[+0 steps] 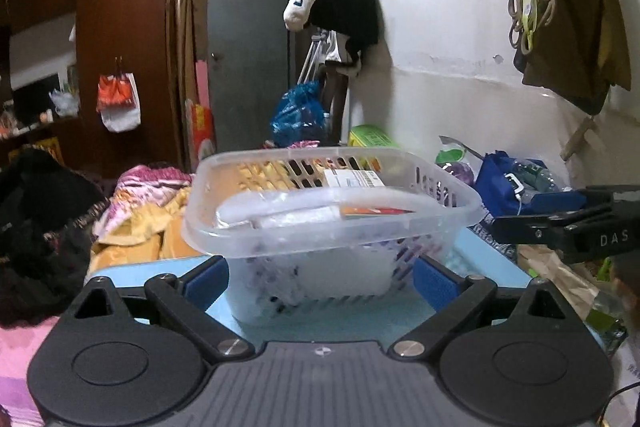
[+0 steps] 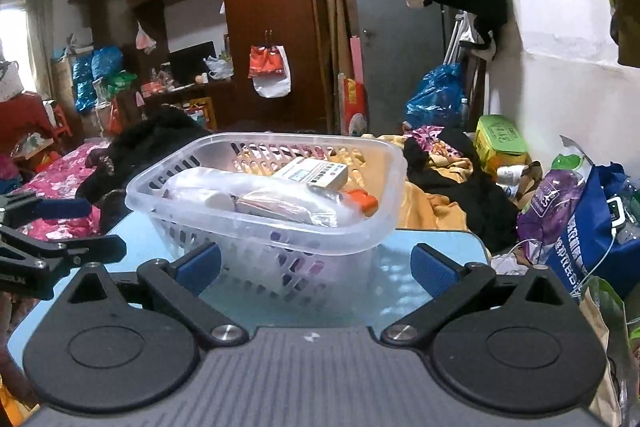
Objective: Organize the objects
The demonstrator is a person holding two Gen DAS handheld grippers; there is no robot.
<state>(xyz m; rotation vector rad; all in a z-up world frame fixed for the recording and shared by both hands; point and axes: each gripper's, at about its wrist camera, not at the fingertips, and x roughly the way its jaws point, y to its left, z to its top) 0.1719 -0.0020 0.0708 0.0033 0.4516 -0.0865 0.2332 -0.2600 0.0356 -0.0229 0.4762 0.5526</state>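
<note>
A clear slotted plastic basket [image 1: 332, 211] [image 2: 264, 203] stands on a light blue table [image 1: 340, 319] [image 2: 432, 247]. In it lie a white labelled box [image 2: 316, 173], an orange-capped item [image 2: 362, 201], a white bottle and clear plastic bags. My left gripper [image 1: 320, 279] is open wide, and the basket's lower body sits between its blue pads [image 1: 210, 281] without visible pressure. My right gripper [image 2: 316, 265] is also open, close in front of the basket's near side. Each gripper shows at the edge of the other's view: the right [image 1: 516, 217], the left [image 2: 104, 227].
Crumpled yellow and pink bedding [image 1: 148, 211] and dark clothes [image 2: 472, 187] lie behind the table. A blue bag [image 2: 592, 239], a purple packet [image 2: 556, 199] and a green box [image 2: 500, 143] crowd the right side by the white wall. Clothes hang above.
</note>
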